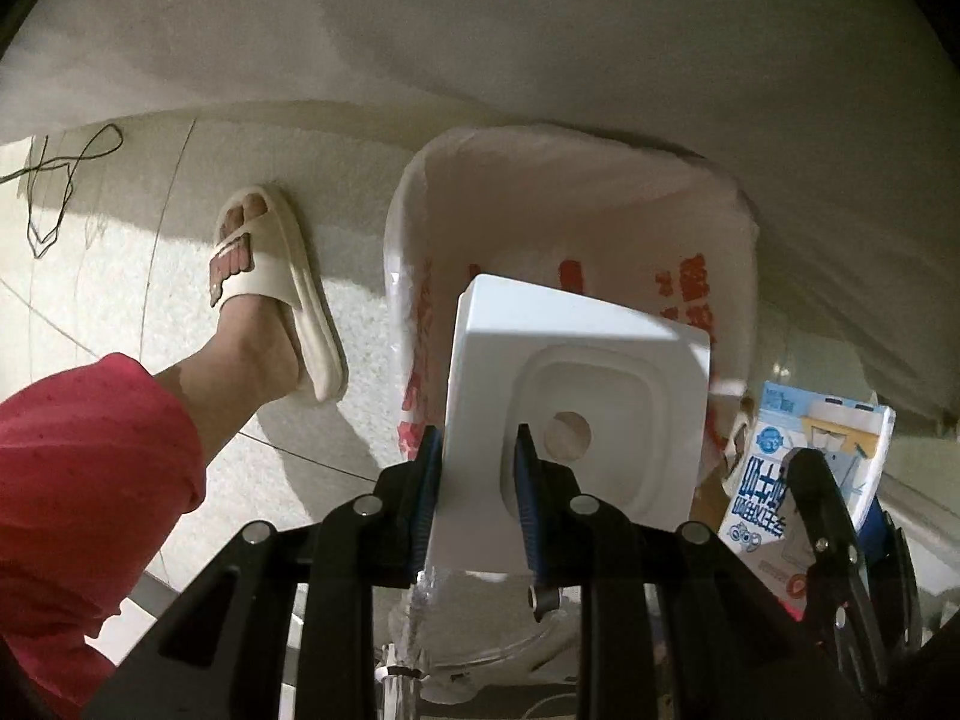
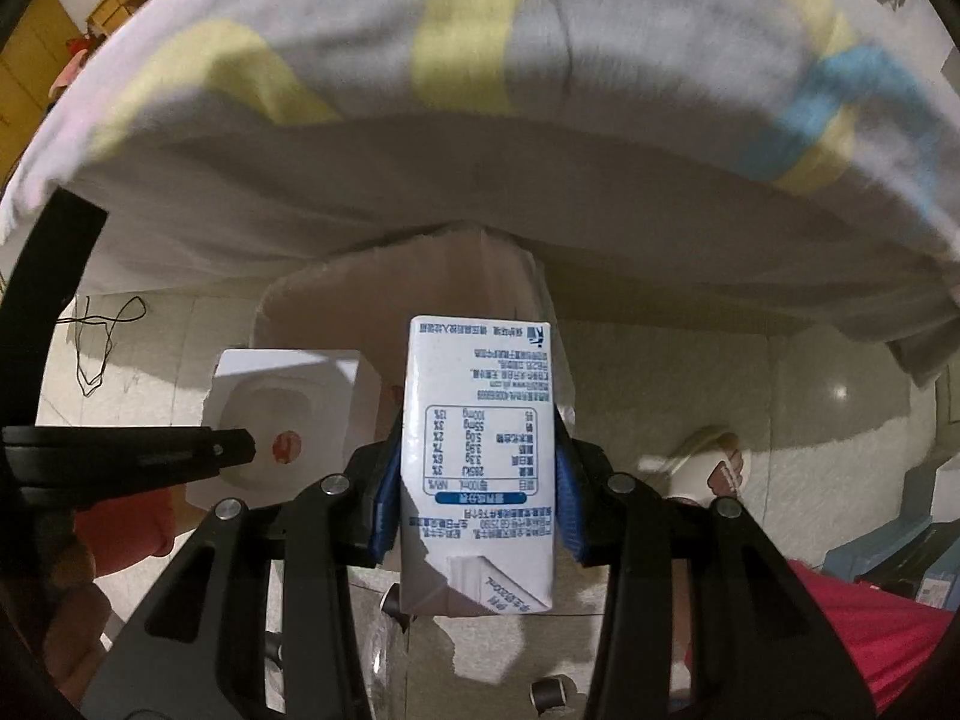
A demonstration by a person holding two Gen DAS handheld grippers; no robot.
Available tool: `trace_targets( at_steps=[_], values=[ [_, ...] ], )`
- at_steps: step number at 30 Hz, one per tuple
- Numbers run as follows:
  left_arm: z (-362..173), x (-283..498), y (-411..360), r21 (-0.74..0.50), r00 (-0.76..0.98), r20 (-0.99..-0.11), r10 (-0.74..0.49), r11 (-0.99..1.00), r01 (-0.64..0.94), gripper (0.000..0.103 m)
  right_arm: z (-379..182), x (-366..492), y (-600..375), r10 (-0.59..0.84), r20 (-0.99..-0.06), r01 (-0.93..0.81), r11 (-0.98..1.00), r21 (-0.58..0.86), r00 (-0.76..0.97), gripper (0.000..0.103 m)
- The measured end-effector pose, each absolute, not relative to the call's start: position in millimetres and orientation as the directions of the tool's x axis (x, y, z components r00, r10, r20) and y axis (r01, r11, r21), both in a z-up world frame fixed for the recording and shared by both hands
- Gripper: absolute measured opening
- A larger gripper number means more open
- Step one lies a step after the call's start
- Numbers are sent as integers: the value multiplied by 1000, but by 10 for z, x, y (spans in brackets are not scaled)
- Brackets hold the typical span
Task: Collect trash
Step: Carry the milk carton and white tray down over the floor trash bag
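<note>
now we are pinching a white lid (image 1: 576, 414) in the left gripper (image 1: 477, 468) and a milk carton (image 2: 480, 456) in the right gripper (image 2: 477, 492) over the bag-lined bin (image 1: 420, 192); releasing off-centre is risking a miss.

The floor (image 1: 90, 276) is pale tile with thin joint lines. On it, a black cord (image 1: 66, 180) lies at 10 o'clock, a foot in a cream slipper (image 1: 282, 300) stands near the centre, and a white bag (image 1: 576, 228) stands beside it at 3 o'clock.

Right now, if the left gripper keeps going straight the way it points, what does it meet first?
Probably the open trash bag. The left gripper is shut on the white box, which juts out ahead over the bag's mouth, so the box would enter first. Depth is unclear.
</note>
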State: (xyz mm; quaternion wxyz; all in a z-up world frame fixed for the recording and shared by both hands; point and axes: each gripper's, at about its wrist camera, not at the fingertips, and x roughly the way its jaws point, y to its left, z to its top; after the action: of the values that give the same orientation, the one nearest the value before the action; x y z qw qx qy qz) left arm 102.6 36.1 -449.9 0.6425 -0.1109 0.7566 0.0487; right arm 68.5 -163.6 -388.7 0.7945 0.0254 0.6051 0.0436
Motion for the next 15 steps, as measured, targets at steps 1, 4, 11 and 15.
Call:
trace_targets(
  at_steps=[1,4,11,15],
  values=[
    [-4543,1034,364,-66,-153,-983,-104,970,-235,24,-3919,697,-1633,98,-961,-37,995,91,259,41],
    [-4634,1049,388,-69,-166,-979,-115,963,-259,24,-4025,760,-1630,96,-964,-29,995,92,247,41],
    [-4780,1095,385,-72,-182,-975,-127,956,-286,25,-4134,803,-1608,107,-964,-19,994,106,244,41],
    [-4824,1125,373,-62,-187,-975,-117,958,-281,25,-4249,863,-1548,107,-969,-20,994,105,224,41]
  ],
)
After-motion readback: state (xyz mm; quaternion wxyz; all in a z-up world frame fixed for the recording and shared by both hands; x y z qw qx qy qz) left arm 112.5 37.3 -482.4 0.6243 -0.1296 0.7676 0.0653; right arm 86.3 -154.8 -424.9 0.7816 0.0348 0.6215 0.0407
